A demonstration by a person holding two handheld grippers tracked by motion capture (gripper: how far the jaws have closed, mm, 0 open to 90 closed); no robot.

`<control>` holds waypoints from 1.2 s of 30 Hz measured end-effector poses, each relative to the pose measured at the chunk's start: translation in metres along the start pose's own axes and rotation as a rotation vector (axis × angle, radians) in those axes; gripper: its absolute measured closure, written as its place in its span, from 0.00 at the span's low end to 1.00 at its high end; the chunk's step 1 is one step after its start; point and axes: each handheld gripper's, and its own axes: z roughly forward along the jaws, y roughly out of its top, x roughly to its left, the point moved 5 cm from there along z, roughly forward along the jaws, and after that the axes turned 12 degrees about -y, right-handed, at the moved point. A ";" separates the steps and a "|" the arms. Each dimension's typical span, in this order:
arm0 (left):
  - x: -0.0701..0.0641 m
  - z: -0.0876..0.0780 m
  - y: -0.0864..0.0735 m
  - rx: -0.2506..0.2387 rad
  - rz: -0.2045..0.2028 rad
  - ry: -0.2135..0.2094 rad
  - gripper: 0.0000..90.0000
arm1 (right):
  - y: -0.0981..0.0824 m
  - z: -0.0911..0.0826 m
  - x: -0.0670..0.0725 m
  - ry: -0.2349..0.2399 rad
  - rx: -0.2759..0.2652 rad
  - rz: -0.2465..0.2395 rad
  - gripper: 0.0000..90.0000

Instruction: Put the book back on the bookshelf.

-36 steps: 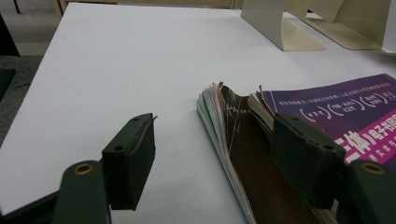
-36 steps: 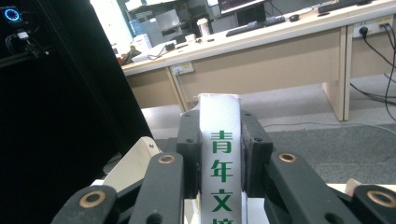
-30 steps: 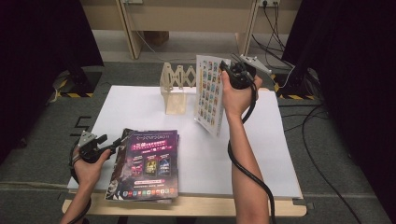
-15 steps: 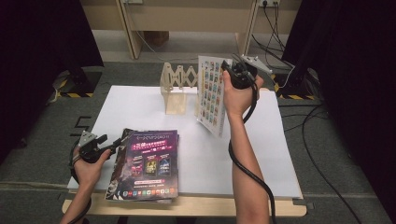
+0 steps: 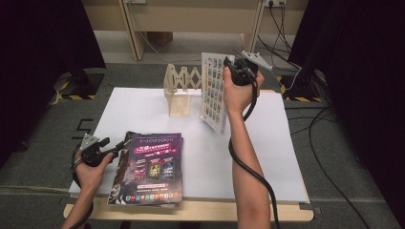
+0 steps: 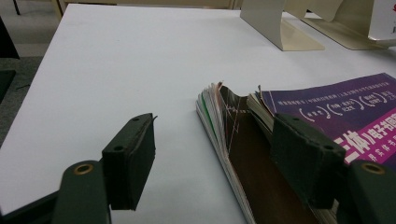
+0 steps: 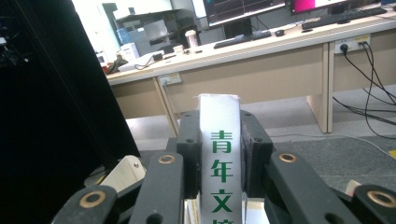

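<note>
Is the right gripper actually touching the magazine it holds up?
Touching. In the right gripper view, the right gripper has both black pads pressed against the spine of the white magazine.

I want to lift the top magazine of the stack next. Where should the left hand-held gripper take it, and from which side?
Grip the purple magazine at its left edge, coming level from the left. There the pages fan up off the stack, and the left hand-held gripper waits open beside them.

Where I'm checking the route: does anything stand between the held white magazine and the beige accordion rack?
Nothing visible does. The right gripper holds the white magazine upright beside the beige accordion rack; bare white tabletop lies between them.
</note>
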 end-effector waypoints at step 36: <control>0.000 0.000 0.000 0.004 0.007 -0.001 0.33 | 0.009 0.025 0.018 -0.029 -0.093 0.058 0.83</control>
